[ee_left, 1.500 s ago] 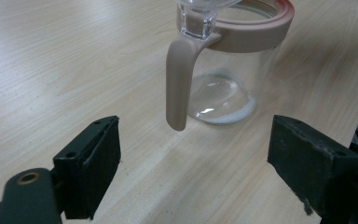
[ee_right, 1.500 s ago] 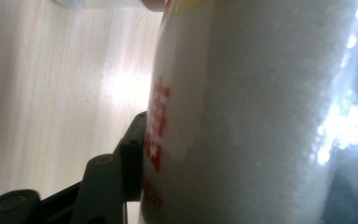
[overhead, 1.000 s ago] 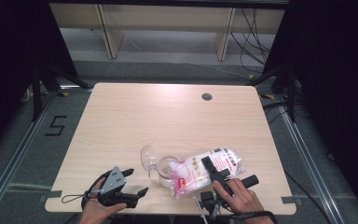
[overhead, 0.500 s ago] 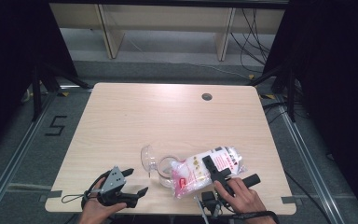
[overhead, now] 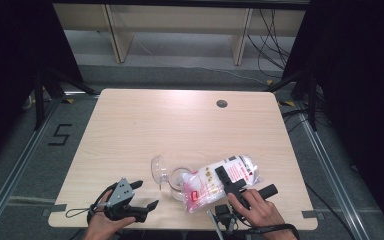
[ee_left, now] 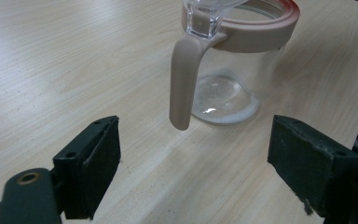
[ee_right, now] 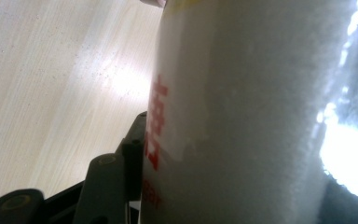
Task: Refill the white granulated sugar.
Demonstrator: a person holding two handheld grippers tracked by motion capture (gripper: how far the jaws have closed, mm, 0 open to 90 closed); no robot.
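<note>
A clear glass jar (overhead: 176, 179) with a pink rim stands near the table's front edge, its clear lid (overhead: 157, 167) flipped open to the left. In the left gripper view the jar (ee_left: 235, 70) is close ahead, with a pink lever hanging from its rim and a little white powder on its bottom. My left gripper (overhead: 146, 195) rests open at the front left, with nothing between its fingers. My right gripper (overhead: 247, 185) is shut on a white bag (overhead: 220, 182) with red print, tilted with its lower end at the jar's mouth. The bag (ee_right: 242, 112) presses against the left finger (ee_right: 133, 149).
The light wooden table (overhead: 180, 125) has a small round cable hole (overhead: 222, 104) at its far right. Dark floor and black stands surround it, with a pale shelf unit (overhead: 180, 25) behind.
</note>
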